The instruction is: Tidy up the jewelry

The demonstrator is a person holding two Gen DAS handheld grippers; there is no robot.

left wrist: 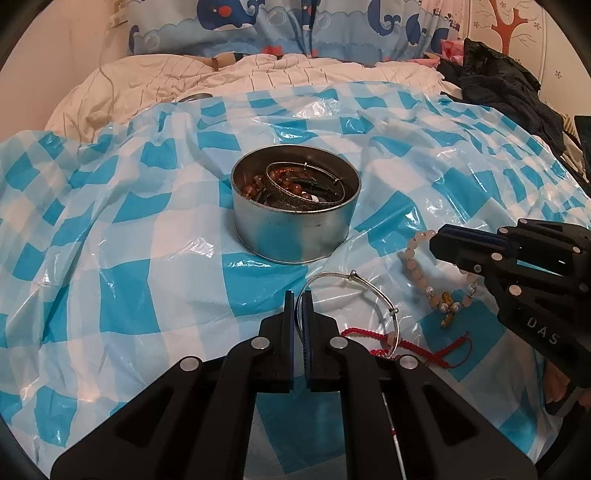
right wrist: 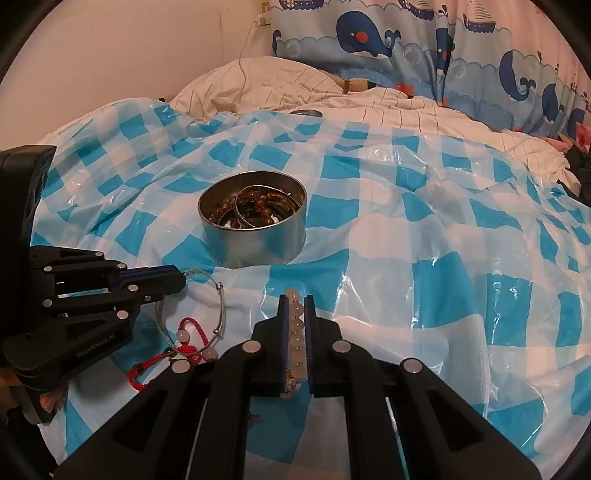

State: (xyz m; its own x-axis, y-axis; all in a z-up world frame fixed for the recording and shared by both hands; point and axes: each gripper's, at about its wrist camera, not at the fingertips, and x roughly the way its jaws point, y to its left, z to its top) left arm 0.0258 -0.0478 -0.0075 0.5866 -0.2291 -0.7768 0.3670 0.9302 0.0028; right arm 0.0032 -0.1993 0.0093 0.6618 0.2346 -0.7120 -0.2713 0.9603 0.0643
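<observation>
A round metal tin (left wrist: pixel 291 236) (right wrist: pixel 255 247) stands on the blue-and-white checked plastic sheet (left wrist: pixel 147 258), holding bangles and brown beads. My left gripper (left wrist: pixel 298 297) (right wrist: pixel 183 278) is shut on the near rim of a thin silver bangle (left wrist: pixel 369 286) (right wrist: pixel 222 306), which lies in front of the tin. My right gripper (right wrist: pixel 296 299) (left wrist: pixel 437 240) is shut on a pale pink bead bracelet (right wrist: pixel 295 325) (left wrist: pixel 408 256); its beads run between the pads. A red cord bracelet (left wrist: pixel 369 338) (right wrist: pixel 192 325) lies under the bangle's near side.
The sheet covers a bed with a white quilt (left wrist: pixel 258 74) behind it. Dark clothing (left wrist: pixel 498 81) is piled at the far right. A small round lid (right wrist: pixel 306 112) rests on the quilt. A whale-print curtain (right wrist: pixel 369 33) hangs at the back.
</observation>
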